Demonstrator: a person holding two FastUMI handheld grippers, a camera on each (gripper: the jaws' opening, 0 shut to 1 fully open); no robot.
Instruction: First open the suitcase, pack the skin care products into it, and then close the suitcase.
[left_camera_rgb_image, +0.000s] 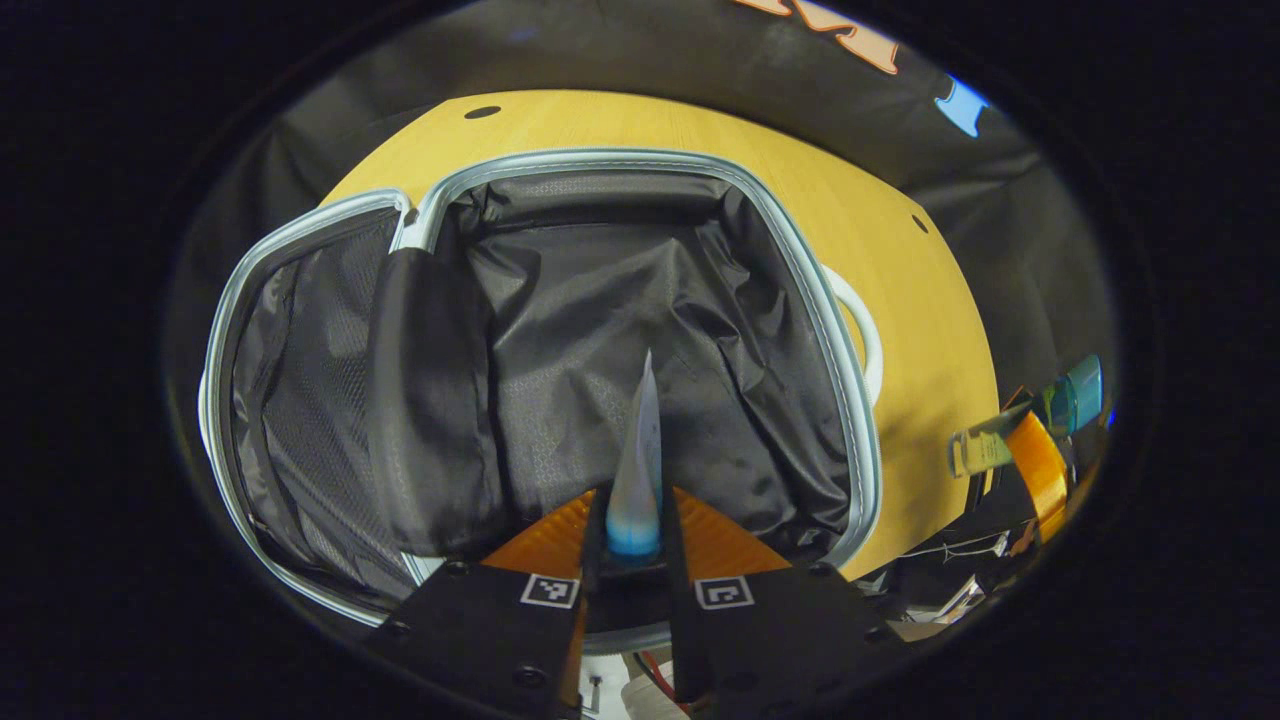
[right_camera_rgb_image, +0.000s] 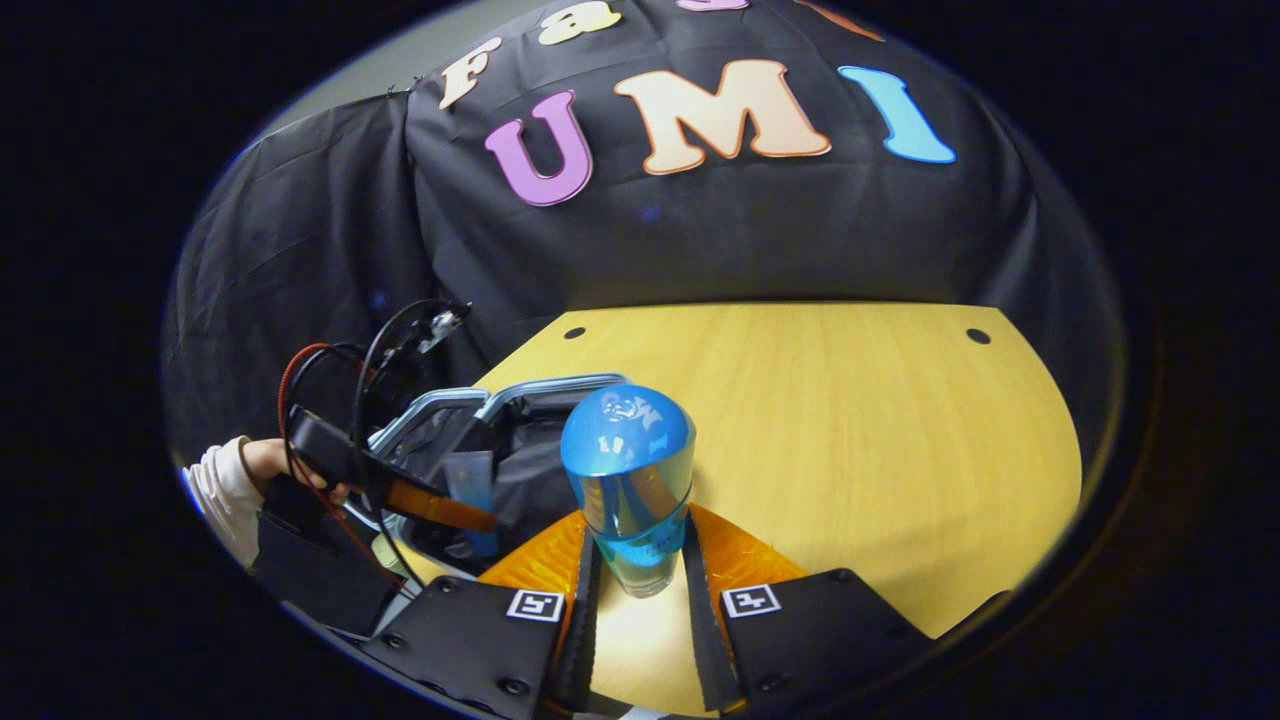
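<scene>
The suitcase (left_camera_rgb_image: 806, 282) lies open on the yellow table (left_camera_rgb_image: 900, 250), its dark lining bare and its mesh-lined lid (left_camera_rgb_image: 290, 400) folded out to the left. My left gripper (left_camera_rgb_image: 633, 545) is shut on a white-and-blue tube (left_camera_rgb_image: 640, 470), held edge-on above the main compartment. My right gripper (right_camera_rgb_image: 637, 550) is shut on a clear bottle with a blue cap (right_camera_rgb_image: 628, 470), held over the table right of the suitcase (right_camera_rgb_image: 530, 395). In the left gripper view that bottle (left_camera_rgb_image: 1000, 440) shows at the far right. In the right gripper view the left gripper (right_camera_rgb_image: 440, 505) holds the tube (right_camera_rgb_image: 470, 490) over the case.
A hand in a white sleeve (right_camera_rgb_image: 225, 480) holds the left gripper, with cables looping above it. The suitcase's white handle (left_camera_rgb_image: 868, 335) sticks out on its right side. Bare table (right_camera_rgb_image: 850, 420) stretches right of the case, with the black cloth wall behind.
</scene>
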